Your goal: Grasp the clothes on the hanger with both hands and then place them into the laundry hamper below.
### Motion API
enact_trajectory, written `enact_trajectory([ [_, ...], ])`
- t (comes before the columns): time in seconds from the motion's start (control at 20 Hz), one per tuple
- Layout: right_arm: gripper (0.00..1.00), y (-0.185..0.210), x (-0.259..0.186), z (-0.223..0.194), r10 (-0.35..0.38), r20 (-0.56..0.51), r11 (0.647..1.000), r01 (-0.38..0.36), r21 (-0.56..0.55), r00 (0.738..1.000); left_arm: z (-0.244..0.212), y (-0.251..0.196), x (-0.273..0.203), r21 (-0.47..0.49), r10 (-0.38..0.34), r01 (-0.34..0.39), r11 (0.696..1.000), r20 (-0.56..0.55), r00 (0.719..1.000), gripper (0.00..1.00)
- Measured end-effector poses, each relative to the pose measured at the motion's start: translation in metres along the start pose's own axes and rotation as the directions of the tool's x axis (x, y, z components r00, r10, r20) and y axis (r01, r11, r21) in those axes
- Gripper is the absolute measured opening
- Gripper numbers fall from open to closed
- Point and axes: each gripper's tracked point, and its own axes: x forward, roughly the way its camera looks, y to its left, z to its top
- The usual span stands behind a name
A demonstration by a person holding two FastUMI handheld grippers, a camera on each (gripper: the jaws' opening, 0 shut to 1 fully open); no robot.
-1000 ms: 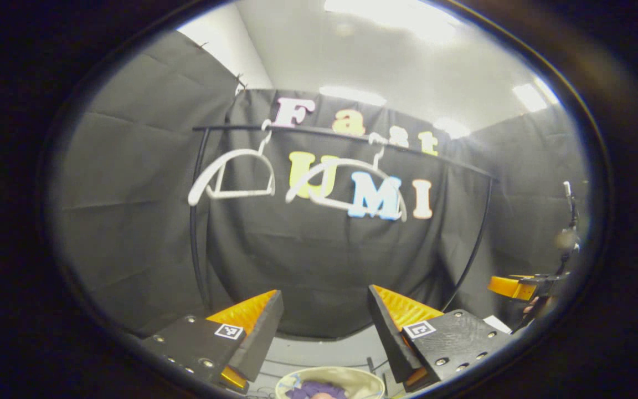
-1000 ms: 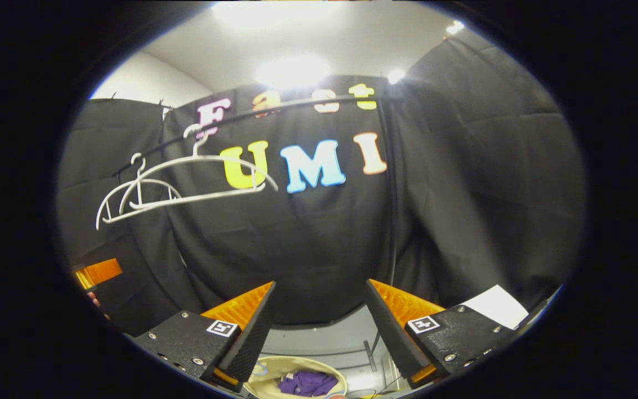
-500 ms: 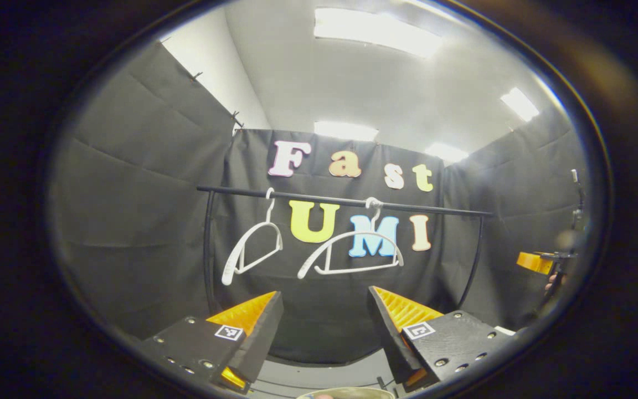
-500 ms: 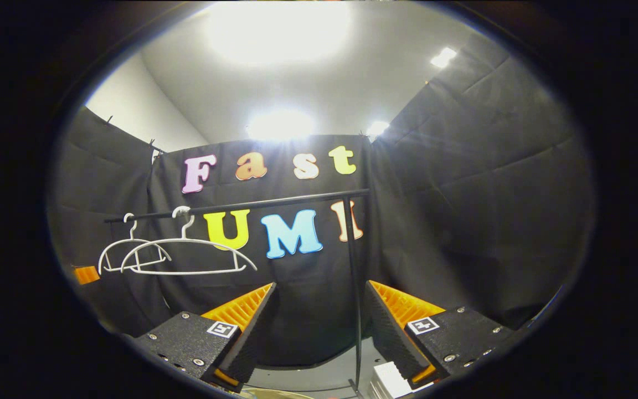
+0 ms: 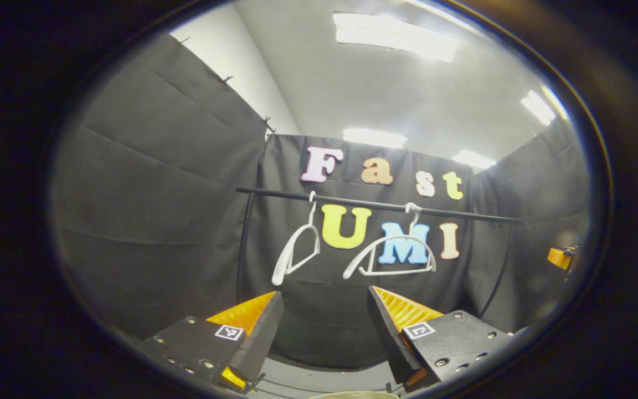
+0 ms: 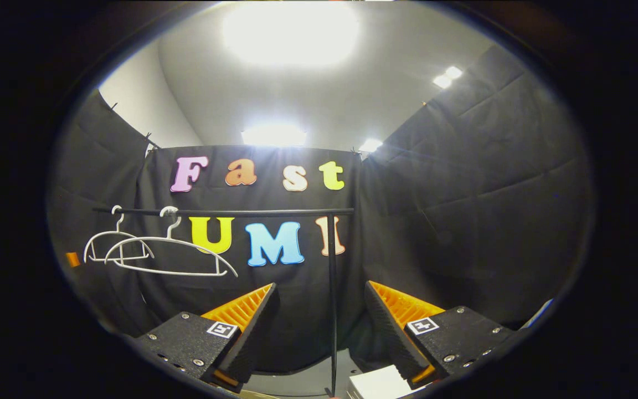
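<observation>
Orange and black left hand-held gripper (image 5: 323, 293): wide open, nothing held, just air in the gap. Same for the right hand-held gripper (image 6: 319, 287): spread wide, holding nothing. Both tilted a bit upward, looking at the back of the booth and a lot of ceiling. Both level, side by side, each peeking in at the far edge of the other's view as a small orange bit, at 3 o'clock in the left gripper view and at 9 o'clock in the right gripper view.

Farther out, at 12 o'clock from the left fingers, a black rail (image 5: 374, 205) with two white hangers (image 5: 391, 256) on it. Both hangers bare, no cloth on them. In the right gripper view, the same pair at 10 o'clock, and a thin black post (image 6: 331, 305) standing straight up between the fingers. Small white block (image 6: 380, 383) low at 6 o'clock, too cut off to name.

Thin cream rim of the laundry hamper (image 5: 352, 394) right at 6 o'clock, under the left fingers. Inside of it hidden.

Best guess: clothes off the hangers and down in the hamper, drop step done, job about over. Next, nothing to grab; just keep both open and pull back away from the rail, minding the post.
</observation>
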Motion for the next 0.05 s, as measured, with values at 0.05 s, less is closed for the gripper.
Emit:
enact_trajectory([
  [0.05, 0.91, 0.0024, 0.0007, 0.0006, 0.004, -0.009, 1.000, -0.004, -0.008, 1.000, -0.0044, 0.0020, 0.0041, -0.010, -0.010, 0.010, 1.000, -0.004, 1.000, 0.94],
])
